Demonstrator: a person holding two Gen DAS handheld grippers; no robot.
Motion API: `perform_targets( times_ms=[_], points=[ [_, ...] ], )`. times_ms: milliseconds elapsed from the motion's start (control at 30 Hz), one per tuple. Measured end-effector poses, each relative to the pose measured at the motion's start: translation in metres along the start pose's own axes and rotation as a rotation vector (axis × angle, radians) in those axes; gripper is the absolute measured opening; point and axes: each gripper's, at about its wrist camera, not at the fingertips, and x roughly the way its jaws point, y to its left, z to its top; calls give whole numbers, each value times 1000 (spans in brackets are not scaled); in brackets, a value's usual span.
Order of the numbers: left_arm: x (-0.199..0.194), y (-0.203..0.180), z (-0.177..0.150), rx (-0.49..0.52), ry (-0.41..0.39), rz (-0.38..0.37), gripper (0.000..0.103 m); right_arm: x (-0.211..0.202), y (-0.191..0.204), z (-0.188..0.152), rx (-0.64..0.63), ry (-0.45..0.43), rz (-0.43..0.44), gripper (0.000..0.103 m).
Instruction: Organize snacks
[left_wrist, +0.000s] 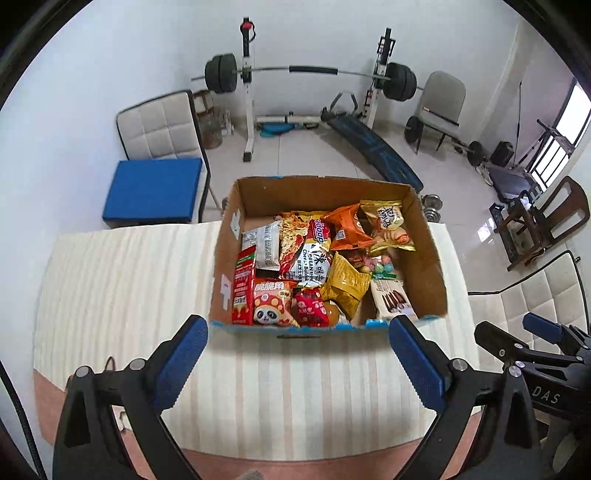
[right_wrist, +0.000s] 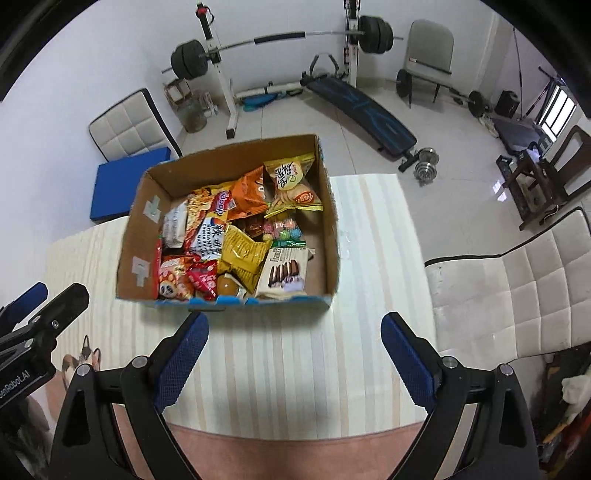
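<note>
The cardboard box (left_wrist: 428, 266) sits on the striped bench (left_wrist: 122, 280), toward its far edge, and the snacks (left_wrist: 314, 266) all lie inside it in a loose heap; nothing lies on the bench itself. Both claws hang above the near side of the bench, short of the box. The left claw (left_wrist: 297, 334) has its blue pads spread wide with nothing between them, and the right claw (right_wrist: 295, 330) is likewise wide apart and empty.

The packets should handle as light, soft things. The yellow foil bag (right_wrist: 243, 258) and the orange bag (right_wrist: 251, 194) look puffed with air, so a hard squeeze could burst them or crush what is inside — better to pinch a crimped end seam, where the film is flat and doubled. Glossy film is probably slippery, so a seam or corner gives more purchase than the belly. The chip bag (right_wrist: 291, 184) at the far corner looks the most fragile. The white biscuit pack (right_wrist: 282, 275) seems stiffer and flatter; it lies partly against the near wall and could be taken across its short sides. The red panda packet (left_wrist: 271, 308) is wedged near the front wall beside other packs, so lifting it may drag neighbours along. The box itself is stiff but open-topped — its walls could catch a descending finger.
</note>
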Motion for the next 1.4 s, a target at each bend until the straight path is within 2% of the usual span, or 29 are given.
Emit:
perform_targets(
  times_ms=[500, 767, 1067, 1400],
  points=[
    [-108, -4, -58, 6, -104, 5, 101, -130, -2, -90, -7, -138, 17, 97],
    [-139, -2, -80, 5, -127, -7, 101, -183, 3, -128, -28, -191, 19, 97],
    [-157, 1, -90, -21, -171, -9, 102, -211, 7, -147, -59, -237, -14, 100],
    [-145, 2, -83, -28, -191, 24, 102, -198, 7, -132, -55, -271, -44, 101]
  ],
)
